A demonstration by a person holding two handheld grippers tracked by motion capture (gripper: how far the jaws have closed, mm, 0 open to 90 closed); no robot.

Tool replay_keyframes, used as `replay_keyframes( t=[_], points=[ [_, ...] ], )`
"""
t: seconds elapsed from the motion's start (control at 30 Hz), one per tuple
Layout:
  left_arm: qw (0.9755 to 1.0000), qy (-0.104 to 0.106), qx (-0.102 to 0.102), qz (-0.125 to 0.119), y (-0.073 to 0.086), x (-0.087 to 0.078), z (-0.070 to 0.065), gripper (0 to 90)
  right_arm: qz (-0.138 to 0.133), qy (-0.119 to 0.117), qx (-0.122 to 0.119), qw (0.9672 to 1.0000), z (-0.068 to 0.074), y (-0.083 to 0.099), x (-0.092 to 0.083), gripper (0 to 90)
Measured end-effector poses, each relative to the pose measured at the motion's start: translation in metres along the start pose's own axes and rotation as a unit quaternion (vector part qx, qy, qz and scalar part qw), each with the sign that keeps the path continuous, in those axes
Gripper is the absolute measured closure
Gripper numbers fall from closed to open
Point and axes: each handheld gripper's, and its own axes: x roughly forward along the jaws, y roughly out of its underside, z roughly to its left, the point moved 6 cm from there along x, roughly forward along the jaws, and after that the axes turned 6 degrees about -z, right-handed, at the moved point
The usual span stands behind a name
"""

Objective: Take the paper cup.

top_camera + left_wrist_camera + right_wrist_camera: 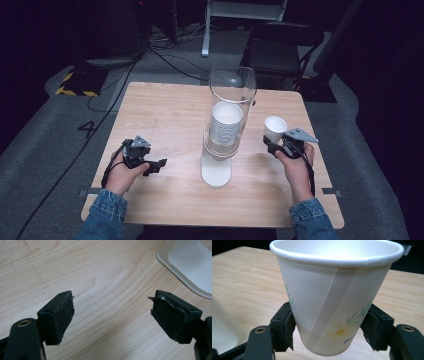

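My right gripper (329, 335) pinches a paper cup (337, 290) low on its wall, one pad on either side just above the base, and the cup stands upright between my jaws with its open mouth up, lifted clear of the wooden table (170, 110); from above, the same cup (274, 128) sits just ahead of my right hand, off to the side of the clear cup dispenser (227, 130) with its stack of cups (225, 124) inside. I judge the cup to be very light and thin-walled, so it should dent or go oval if I squeeze harder, and its smooth printed skin could slip if I loosen much. The hold near the bottom seems the right place, since the base disc stiffens the wall there, while the rolled rim is the only other firm part. Empty as it looks, it needs gentle, steady pressure and little tilt. My left gripper (112, 312) rests spread wide with nothing between its pads (62, 315), low over bare table beside the dispenser's white foot (190, 265)
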Motion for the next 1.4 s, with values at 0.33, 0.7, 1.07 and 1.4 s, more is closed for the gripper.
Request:
replay_keyframes(
  t=[0.33, 0.7, 1.07, 1.4],
  points=[
    [0.9999, -0.007, -0.006, 0.005, 0.01, -0.009, 0.004, 18.5, 0.035, 0.015, 0.026, 0.9989, -0.011, 0.014, 0.018, 34.6],
    [0.9998, -0.015, -0.016, 0.003, 0.016, -0.016, 0.006, 18.6, 0.081, 0.012, 0.024, 0.9963, -0.014, 0.033, 0.035, 34.3],
    [0.9999, -0.01, -0.012, 0.005, 0.016, -0.015, 0.007, 18.8, 0.105, 0.008, 0.007, 0.9945, -0.012, 0.042, 0.038, 33.8],
    [0.9998, -0.011, -0.013, 0.005, 0.016, -0.016, 0.007, 18.8, 0.128, 0.009, 0.002, 0.9917, -0.011, 0.046, 0.036, 32.0]
  ],
)
